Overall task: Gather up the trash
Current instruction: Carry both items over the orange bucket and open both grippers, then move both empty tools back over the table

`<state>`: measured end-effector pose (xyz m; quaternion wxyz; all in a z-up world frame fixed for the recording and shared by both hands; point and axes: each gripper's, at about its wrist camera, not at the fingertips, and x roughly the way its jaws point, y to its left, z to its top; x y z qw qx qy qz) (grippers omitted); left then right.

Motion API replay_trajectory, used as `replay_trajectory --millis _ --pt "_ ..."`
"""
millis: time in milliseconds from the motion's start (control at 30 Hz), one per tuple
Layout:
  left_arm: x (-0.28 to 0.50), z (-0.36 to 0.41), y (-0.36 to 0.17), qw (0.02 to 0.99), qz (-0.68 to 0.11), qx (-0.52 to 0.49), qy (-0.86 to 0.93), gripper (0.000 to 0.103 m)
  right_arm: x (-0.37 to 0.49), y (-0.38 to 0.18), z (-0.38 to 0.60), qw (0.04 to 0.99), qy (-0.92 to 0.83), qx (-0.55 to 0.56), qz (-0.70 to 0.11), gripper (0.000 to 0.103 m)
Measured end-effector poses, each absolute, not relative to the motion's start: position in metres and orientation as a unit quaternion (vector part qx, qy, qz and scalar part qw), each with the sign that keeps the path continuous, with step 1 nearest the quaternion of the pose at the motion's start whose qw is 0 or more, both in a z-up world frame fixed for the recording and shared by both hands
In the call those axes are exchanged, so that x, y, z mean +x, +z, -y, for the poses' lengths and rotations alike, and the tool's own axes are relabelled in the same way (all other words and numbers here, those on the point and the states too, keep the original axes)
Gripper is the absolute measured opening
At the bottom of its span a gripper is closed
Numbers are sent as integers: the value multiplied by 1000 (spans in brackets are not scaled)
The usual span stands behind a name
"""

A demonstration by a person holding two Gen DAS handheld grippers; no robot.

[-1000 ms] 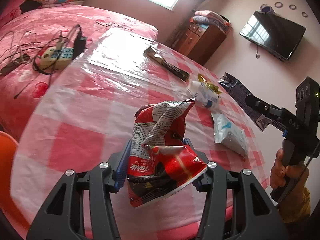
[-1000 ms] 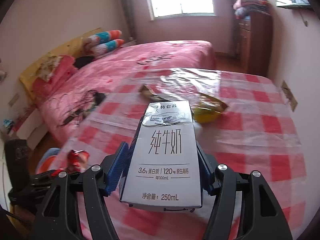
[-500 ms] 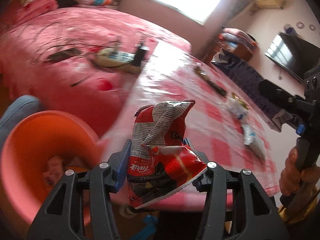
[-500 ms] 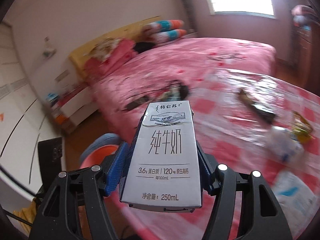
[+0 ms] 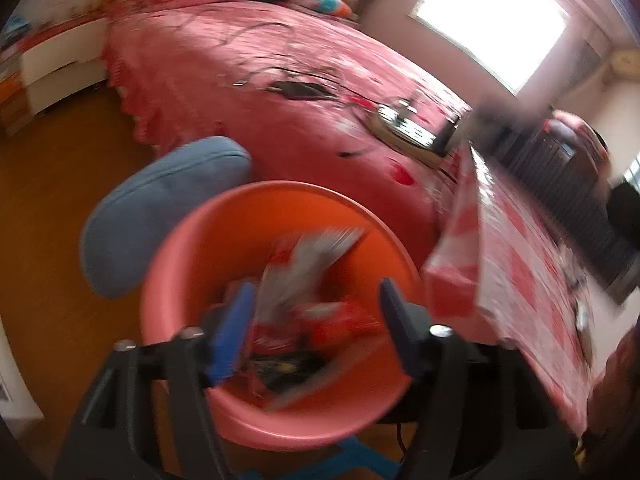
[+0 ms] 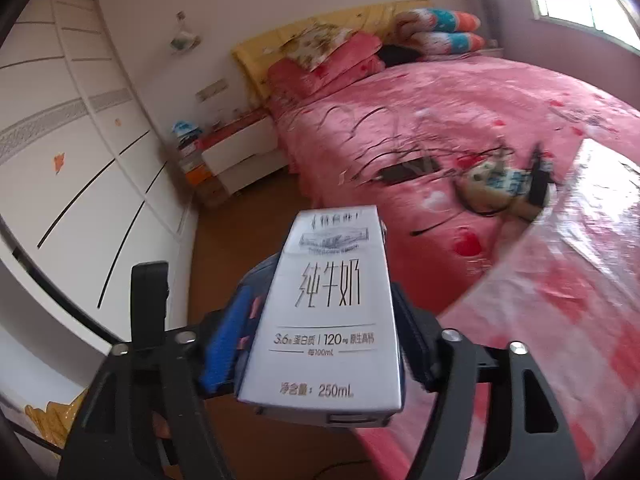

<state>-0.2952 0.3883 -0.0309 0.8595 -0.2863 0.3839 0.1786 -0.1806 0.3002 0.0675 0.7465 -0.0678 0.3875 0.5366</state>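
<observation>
The left gripper [image 5: 316, 312] hangs over the orange basin [image 5: 188, 264], its jaws opening. The red snack wrapper [image 5: 304, 312], badly blurred, sits between them over the basin's hollow; it lies near the blue-padded finger, with a clear gap to the black one, so the pads no longer press on it. Whether it touches the blue pad cannot be told through the blur.

The right gripper [image 6: 320, 320] has its jaws opening too, with the white milk carton [image 6: 324, 312] between them, printed face up. A gap shows on the blue-padded side; the other side is too close to judge, so the hold looks loosened.

Only the left wrist view shows the basin, with a blue cushion [image 5: 160, 208] just beside it, the bed [image 5: 280, 92] behind it and the checked bench [image 5: 516, 276] edge to its right. The right wrist view alone shows the white wardrobe [image 6: 68, 148] and the yellow headboard [image 6: 320, 28].
</observation>
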Motion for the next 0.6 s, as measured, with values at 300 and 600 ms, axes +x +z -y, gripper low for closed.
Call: replay_trajectory --millis 300,600 --pt "-301 -408 -24 858 -371 -276 222 81 -167 64 -265 776 493 -42 -390 90" --pt "-287 -382 -12 870 -373 -256 195 83 -157 72 -208 824 441 -28 -355 90"
